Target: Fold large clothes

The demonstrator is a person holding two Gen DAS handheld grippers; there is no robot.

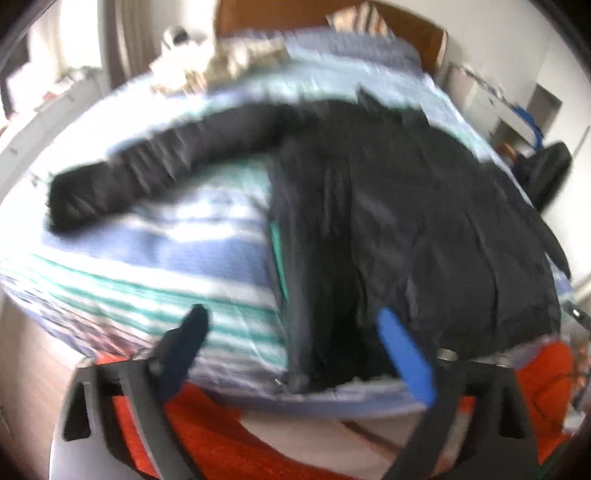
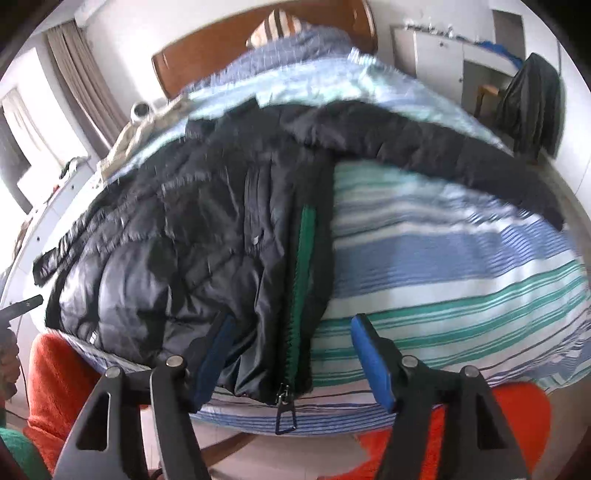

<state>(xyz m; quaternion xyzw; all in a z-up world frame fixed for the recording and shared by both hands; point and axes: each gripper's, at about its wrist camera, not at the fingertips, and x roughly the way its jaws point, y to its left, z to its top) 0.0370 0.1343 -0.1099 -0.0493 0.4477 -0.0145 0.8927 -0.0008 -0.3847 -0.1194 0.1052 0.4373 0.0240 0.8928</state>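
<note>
A large black puffer jacket (image 1: 424, 221) lies spread on a bed with a striped blue, white and green cover (image 1: 147, 266). In the left wrist view one sleeve (image 1: 155, 162) stretches out to the left. My left gripper (image 1: 291, 317) is open and empty, just above the jacket's bottom hem at the bed's near edge. In the right wrist view the jacket (image 2: 177, 229) shows a green zipper strip (image 2: 303, 266) and a sleeve (image 2: 461, 155) stretched to the right. My right gripper (image 2: 291, 325) is open and empty, straddling the zipper end near the hem.
A wooden headboard (image 2: 229, 48) and a striped pillow (image 2: 273, 22) are at the far end. Beige cloth (image 1: 240, 59) lies near the head of the bed. An orange rug (image 2: 55, 387) covers the floor below. A dark bag (image 2: 532, 103) hangs at the right wall.
</note>
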